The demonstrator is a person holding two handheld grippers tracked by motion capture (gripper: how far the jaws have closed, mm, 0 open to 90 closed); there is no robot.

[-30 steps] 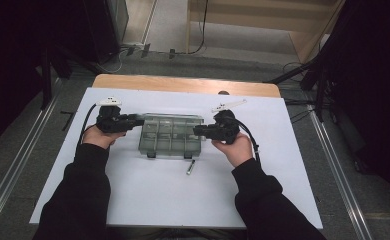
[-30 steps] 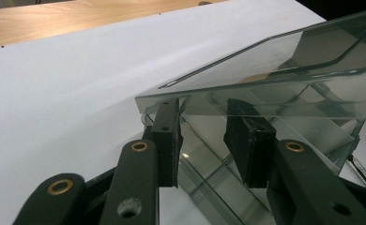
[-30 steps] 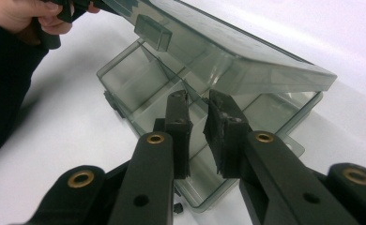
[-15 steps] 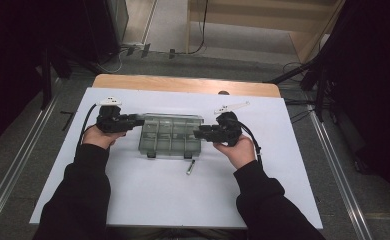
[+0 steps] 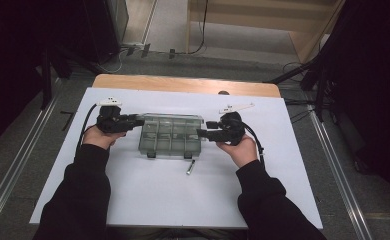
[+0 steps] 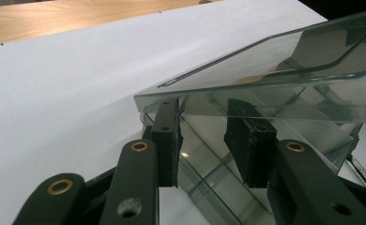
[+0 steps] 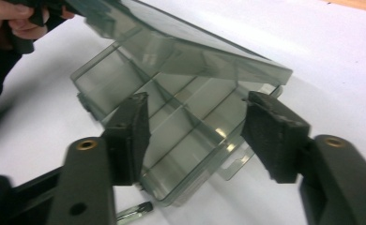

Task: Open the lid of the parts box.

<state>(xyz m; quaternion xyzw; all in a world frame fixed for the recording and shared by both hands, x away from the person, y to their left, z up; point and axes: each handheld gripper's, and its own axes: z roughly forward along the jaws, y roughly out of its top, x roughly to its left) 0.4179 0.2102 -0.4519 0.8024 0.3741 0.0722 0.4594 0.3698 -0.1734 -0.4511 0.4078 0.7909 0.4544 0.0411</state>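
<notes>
The right gripper [image 5: 201, 133], right of centre in the high view, has just been opening its jaws; they now stand wide, pads clear of the organizer box [image 5: 170, 140] between them. Earlier it sat closer against the box's right end. The left gripper [image 5: 142, 120] clamps the box's lid [image 6: 284, 70], held partly raised. The compartments look empty. The right gripper view shows a small metal piece [image 7: 135, 210] on the white table [image 5: 158, 200], bottom centre.
</notes>
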